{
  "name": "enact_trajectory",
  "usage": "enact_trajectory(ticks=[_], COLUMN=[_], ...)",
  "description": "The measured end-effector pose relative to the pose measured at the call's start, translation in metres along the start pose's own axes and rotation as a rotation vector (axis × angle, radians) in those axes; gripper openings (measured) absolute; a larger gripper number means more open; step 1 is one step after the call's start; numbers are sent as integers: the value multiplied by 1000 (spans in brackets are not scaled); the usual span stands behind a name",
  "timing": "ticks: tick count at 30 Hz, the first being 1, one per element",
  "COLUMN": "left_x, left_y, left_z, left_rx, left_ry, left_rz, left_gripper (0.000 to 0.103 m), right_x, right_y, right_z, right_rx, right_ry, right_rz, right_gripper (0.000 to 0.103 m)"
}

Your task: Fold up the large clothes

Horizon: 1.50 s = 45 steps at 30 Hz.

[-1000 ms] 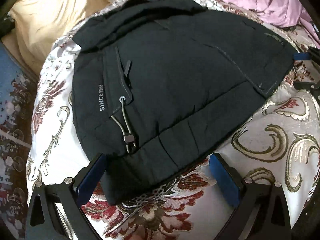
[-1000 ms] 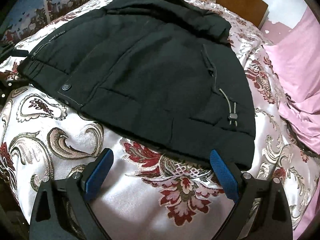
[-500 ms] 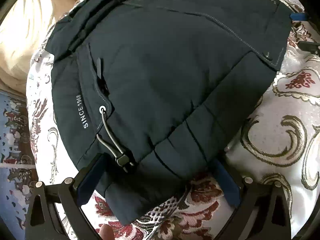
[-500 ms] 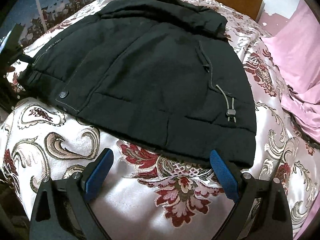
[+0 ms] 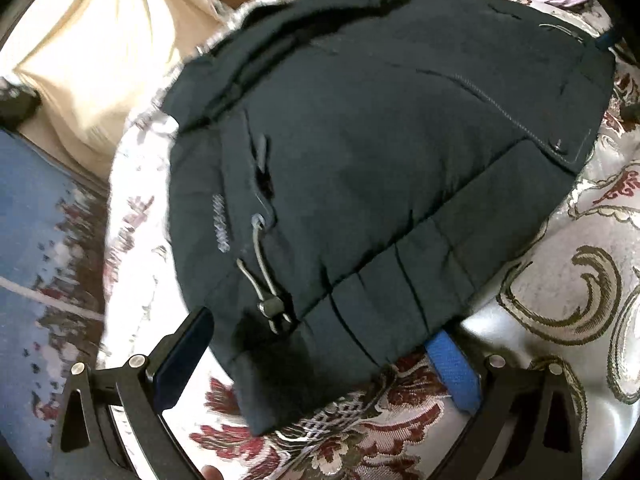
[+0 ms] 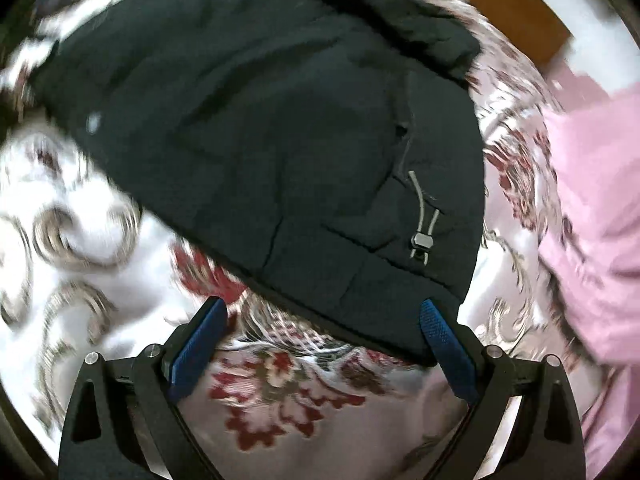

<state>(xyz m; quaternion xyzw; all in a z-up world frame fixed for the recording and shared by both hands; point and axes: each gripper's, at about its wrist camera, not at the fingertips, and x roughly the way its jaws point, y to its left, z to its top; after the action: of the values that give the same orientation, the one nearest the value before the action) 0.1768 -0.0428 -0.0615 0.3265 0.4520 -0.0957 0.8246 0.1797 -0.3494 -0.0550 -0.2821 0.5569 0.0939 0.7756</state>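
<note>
A black padded jacket (image 5: 380, 168) lies folded on a floral satin bedspread (image 5: 580, 272). Its hem with a grey drawstring and toggle (image 5: 272, 306) points at me. My left gripper (image 5: 320, 356) is open, and the jacket's near left corner lies between its blue pads (image 5: 454, 368). In the right wrist view the same jacket (image 6: 280, 128) fills the upper frame, with a second toggle (image 6: 422, 240) near its right edge. My right gripper (image 6: 324, 344) is open, its right pad (image 6: 444, 344) against the jacket's near right corner. That view is blurred by motion.
A cream pillow (image 5: 100, 48) sits at the far left of the bed, and a blue patterned wall covering (image 5: 36, 240) runs beside it. Pink bedding (image 6: 592, 208) is bunched on the right. A wooden headboard (image 6: 516, 8) stands behind the jacket.
Both grippers have closed in on the jacket's near hem. The right one has swung toward the right corner, and the hem now reaches between both pairs of pads.
</note>
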Motion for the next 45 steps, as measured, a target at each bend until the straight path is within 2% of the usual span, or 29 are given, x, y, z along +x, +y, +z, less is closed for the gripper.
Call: enact_trajectory(ticks=[3,5,6,8,11,12,14,15,17,18,19,21,27,32,34,36,37,38,40,42,45], left_x=[-8,-13,-16,-20,-18,-22,-26,-29,-30,-30,-31,-30,-33,-23,-18,-15,-13,-12,-15,-22,-29], left_y=[-4,-5,-5,-2,4,3,3,2,2,3,2,4,-6,-10,-7,-1,2,4,6,7,14], left_z=[0,0,1,1,3,2,0,0,-1,-2,-2,-2,-3,-1,1,2,2,2,1,0,-2], left_rx=[3,-1,-3,-7,-21,-25,-25,-20,-9,-6,-4,-3,43,69,48,14,1,-11,-19,-24,-60], left_ry=[-40,-68,-80,-110,-131,-139,-159,-174,-195,-202,-208,-212,-221,-176,-155,-145,-137,-131,-148,-185,-228], left_rz=[46,68,77,104,116,119,123,126,131,133,134,121,64,30,47,89,104,105,98,123,117], left_gripper=[103,103,103,96,95,94,89,87,82,81,79,78,78,78,78,65,47,38,28,25,20], right_x=[7,12,15,16,14,11,6,3,-1,-3,-7,-17,-60,-76,-80,-78,-79,-82,-80,-76,-71], right_y=[0,1,2,6,11,12,13,14,16,16,15,9,-44,-58,-61,-64,-63,-59,-59,-55,-49], right_z=[8,14,18,23,26,26,24,23,21,21,21,23,41,54,57,60,59,58,56,51,38], right_rx=[-35,-58,-75,-86,-104,-99,-94,-93,-89,-88,-77,-13,299,354,369,373,376,383,393,400,420], right_ry=[30,39,37,10,-48,-80,-127,-153,-184,-203,-225,-265,-423,-481,-494,-501,-504,-504,-499,-488,-482], right_rz=[20,-12,-43,-103,-197,-228,-238,-225,-210,-191,-164,-142,42,52,62,61,60,61,72,66,63], right_gripper=[95,95,95,94,94,92,75,62,49,35,28,23,15,14,13,13,13,13,13,13,13])
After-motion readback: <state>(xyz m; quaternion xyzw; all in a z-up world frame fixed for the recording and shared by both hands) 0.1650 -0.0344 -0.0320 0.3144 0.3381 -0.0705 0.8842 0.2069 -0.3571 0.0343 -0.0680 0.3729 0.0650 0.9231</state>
